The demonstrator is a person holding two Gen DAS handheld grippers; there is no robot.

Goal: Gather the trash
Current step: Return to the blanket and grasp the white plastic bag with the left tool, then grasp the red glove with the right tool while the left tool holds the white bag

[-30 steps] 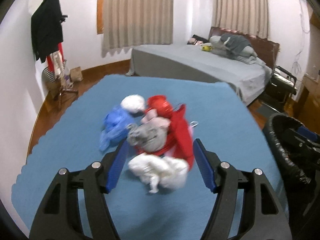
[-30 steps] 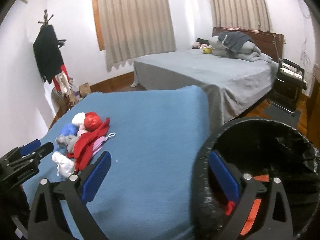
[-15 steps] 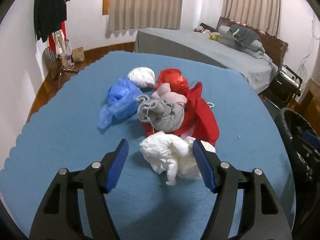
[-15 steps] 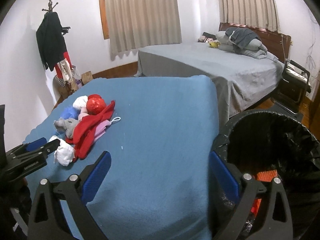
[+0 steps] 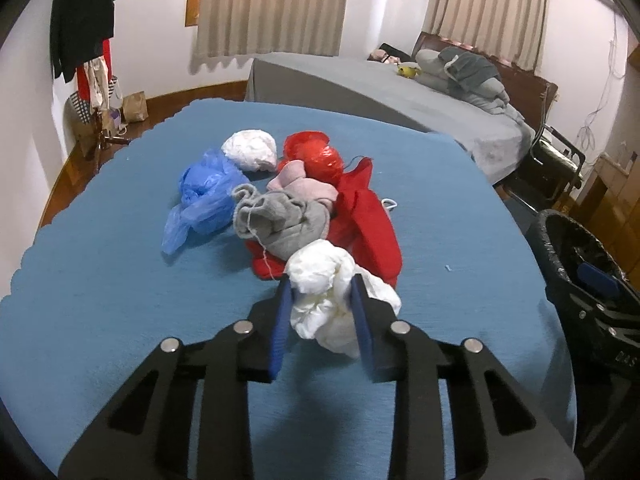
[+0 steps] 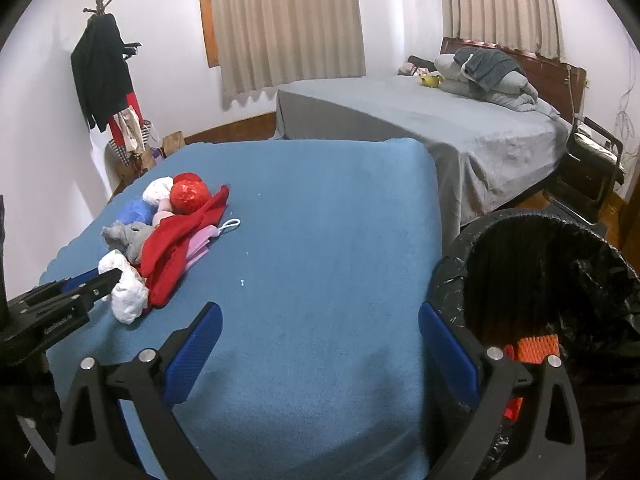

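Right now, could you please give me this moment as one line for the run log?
step: grasp | left gripper: shut on white crumpled bag | right gripper: open, empty, beside black-lined bin | trash pile: on blue table

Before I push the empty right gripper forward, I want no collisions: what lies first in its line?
Probably bare blue table cover: the right gripper points between the trash pile and the bin. Depth is unclear.

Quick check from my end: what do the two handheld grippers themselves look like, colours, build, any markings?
Both match: the left gripper and right gripper have matte black angular frames with triangular cut-outs, silver round pivot bolts, and long flat fingers faced with ribbed blue pads. Small pale lettering shows on the body of each, too blurred to read. No cables or sleeves are visible.
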